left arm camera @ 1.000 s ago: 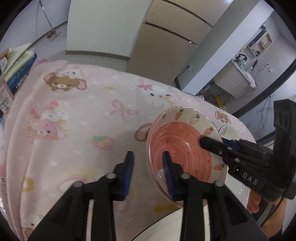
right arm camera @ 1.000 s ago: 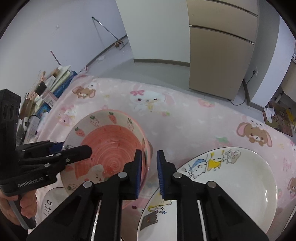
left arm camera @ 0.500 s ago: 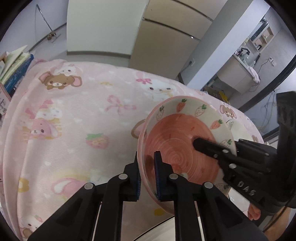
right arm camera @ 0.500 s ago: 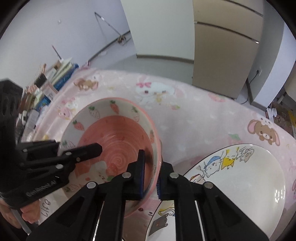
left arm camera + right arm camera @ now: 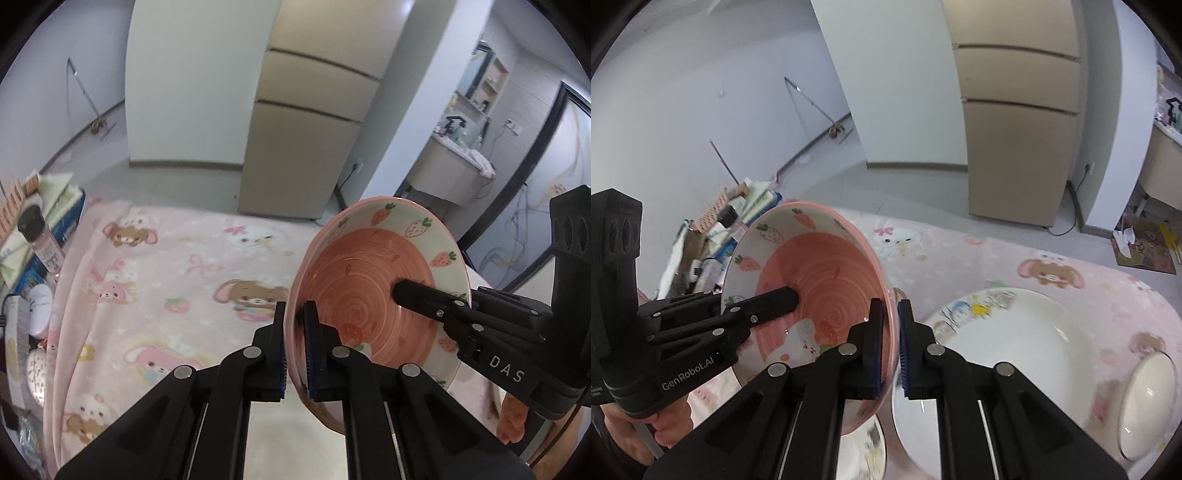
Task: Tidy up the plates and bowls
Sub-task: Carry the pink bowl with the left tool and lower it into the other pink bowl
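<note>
A pink bowl (image 5: pixel 369 295) with strawberries and carrots painted round its rim hangs tilted above the table, held from two sides. My left gripper (image 5: pixel 295 347) is shut on its left rim, one pad inside and one outside. My right gripper (image 5: pixel 890 343) is shut on the opposite rim (image 5: pixel 886 295). In the right wrist view one of the left gripper's fingers (image 5: pixel 768 306) reaches into the bowl (image 5: pixel 820 273). In the left wrist view one of the right gripper's fingers (image 5: pixel 421 295) does the same.
A pink cartoon blanket (image 5: pixel 166 277) covers the table. On it lie a large white plate with cartoon figures (image 5: pixel 1015 343), a small white bowl (image 5: pixel 1148 398) at the right edge and another plate (image 5: pixel 864 450) below the held bowl. Books and a bottle (image 5: pixel 40 240) crowd the left side.
Both grippers closed onto the pink bowl's rim and rose with it. The bowl left the blanket and now hangs tilted, higher against the room behind.
</note>
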A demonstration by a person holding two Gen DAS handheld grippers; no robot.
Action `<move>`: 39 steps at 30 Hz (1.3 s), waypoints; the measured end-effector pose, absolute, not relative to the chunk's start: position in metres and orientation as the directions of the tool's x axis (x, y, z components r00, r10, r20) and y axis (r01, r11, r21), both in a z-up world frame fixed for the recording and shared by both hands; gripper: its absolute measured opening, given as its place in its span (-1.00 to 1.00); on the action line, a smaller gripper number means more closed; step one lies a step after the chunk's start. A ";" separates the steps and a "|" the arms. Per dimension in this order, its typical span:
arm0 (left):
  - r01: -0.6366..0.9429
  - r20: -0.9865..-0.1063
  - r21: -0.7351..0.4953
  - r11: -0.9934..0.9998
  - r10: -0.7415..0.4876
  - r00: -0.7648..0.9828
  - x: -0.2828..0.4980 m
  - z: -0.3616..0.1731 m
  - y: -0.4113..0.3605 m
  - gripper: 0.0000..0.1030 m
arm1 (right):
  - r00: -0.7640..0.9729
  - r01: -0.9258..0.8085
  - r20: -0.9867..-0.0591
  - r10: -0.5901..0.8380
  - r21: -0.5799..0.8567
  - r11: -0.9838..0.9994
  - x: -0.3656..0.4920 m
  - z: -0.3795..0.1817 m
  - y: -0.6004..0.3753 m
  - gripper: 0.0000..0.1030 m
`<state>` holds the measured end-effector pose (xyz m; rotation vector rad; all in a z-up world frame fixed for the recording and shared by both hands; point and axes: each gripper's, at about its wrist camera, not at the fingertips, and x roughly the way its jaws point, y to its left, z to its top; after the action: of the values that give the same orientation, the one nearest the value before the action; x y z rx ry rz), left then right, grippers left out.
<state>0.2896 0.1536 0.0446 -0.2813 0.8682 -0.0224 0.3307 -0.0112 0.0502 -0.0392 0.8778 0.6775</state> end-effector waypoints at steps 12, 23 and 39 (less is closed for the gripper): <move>0.013 -0.674 -0.193 0.981 -0.142 0.725 0.192 0.077 0.043 -0.85 | 0.498 -0.580 -0.676 0.543 0.206 0.788 0.249 0.076 -0.104 -0.84; 0.088 -0.669 -0.177 0.980 -0.185 0.720 0.144 0.039 -0.001 -0.84 | 0.472 -0.594 -0.622 0.625 0.298 0.747 0.205 0.028 -0.156 -0.76; 0.155 -0.655 -0.122 0.980 -0.197 0.729 0.130 0.003 -0.030 -0.84 | 0.498 -0.571 -0.623 0.603 0.287 0.769 0.179 -0.008 -0.183 -0.76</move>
<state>0.1295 -0.0297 0.0031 -0.0601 0.7280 -0.1943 0.1795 -0.1831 -0.0082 0.0450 0.7724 0.7108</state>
